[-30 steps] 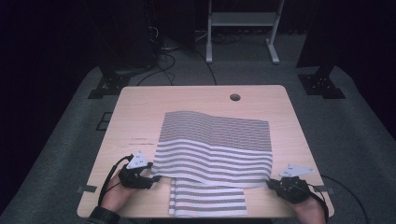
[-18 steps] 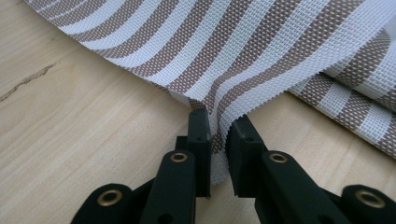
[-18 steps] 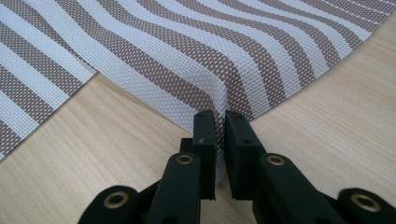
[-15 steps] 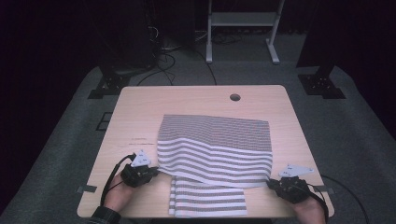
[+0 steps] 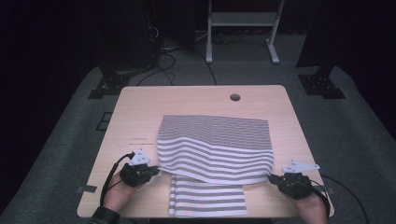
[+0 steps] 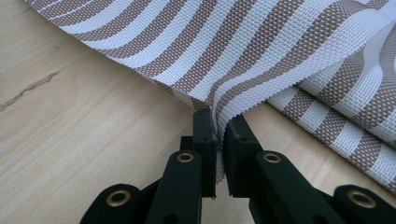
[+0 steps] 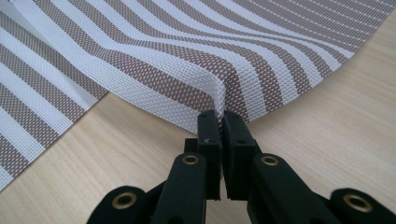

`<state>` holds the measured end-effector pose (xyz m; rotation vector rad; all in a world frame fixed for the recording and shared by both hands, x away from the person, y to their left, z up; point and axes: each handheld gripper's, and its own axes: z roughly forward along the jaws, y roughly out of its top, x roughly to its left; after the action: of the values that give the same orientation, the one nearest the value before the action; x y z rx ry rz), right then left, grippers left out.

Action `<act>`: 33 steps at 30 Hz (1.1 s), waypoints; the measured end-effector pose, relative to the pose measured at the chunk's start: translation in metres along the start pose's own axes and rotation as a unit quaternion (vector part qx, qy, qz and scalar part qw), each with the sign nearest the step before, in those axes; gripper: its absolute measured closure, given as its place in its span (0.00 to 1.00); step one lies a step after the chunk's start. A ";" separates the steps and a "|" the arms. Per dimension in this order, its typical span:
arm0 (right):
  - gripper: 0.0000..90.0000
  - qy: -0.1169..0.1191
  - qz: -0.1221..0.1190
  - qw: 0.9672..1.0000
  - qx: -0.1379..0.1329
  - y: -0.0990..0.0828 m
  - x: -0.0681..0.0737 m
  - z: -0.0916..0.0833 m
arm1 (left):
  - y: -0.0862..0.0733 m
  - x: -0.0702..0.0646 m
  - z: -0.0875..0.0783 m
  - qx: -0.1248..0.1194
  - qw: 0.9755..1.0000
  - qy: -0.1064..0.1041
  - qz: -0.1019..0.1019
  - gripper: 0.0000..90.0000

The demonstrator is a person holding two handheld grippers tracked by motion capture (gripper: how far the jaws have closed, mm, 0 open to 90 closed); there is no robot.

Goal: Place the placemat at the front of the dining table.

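Left gripper (image 5: 156, 169) is clamped on the near-left corner of the striped mat (image 5: 217, 144), fabric seen pinched between its jaws in the left gripper view (image 6: 215, 122); those jaws were just closing onto it. The mat lies mid-tabletop (image 5: 140, 112), long axis left-to-right, its near edge stretched between both grippers and raised a bit over a 2nd striped mat (image 5: 210, 200) under it, at the near edge. Right gripper (image 5: 272, 178) is shut on the near-right corner (image 7: 220, 114). Each corner is held by the hand on its own side, so a lift-and-fold toward the far edge seems next.
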<state>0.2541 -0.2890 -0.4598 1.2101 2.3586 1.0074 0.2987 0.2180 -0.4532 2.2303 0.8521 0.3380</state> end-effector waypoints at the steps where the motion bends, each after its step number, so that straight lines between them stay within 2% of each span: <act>1: 0.97 -0.001 0.000 1.000 -0.002 0.001 -0.001 0.000 | 0.000 0.000 0.000 -0.002 1.000 0.000 -0.001 0.94; 9: 0.97 0.000 0.005 1.000 -0.028 0.012 -0.009 -0.002 | 0.004 0.003 -0.005 -0.023 1.000 -0.001 -0.016 0.94; 19: 0.97 0.006 0.010 0.999 -0.052 0.027 -0.020 -0.001 | 0.014 0.007 -0.005 -0.037 0.999 0.002 -0.017 0.95; 27: 0.97 0.007 0.004 0.998 -0.059 0.040 -0.027 0.003 | 0.022 0.012 -0.004 -0.051 0.998 0.003 -0.026 0.95; 33: 0.97 0.000 0.004 0.998 -0.065 0.051 -0.034 0.006 | 0.027 0.017 -0.004 -0.057 0.998 0.008 -0.028 0.95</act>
<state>0.3074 -0.2931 -0.4293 1.1725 2.2513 1.1429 0.3228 0.2168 -0.4316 2.0979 0.8807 0.3693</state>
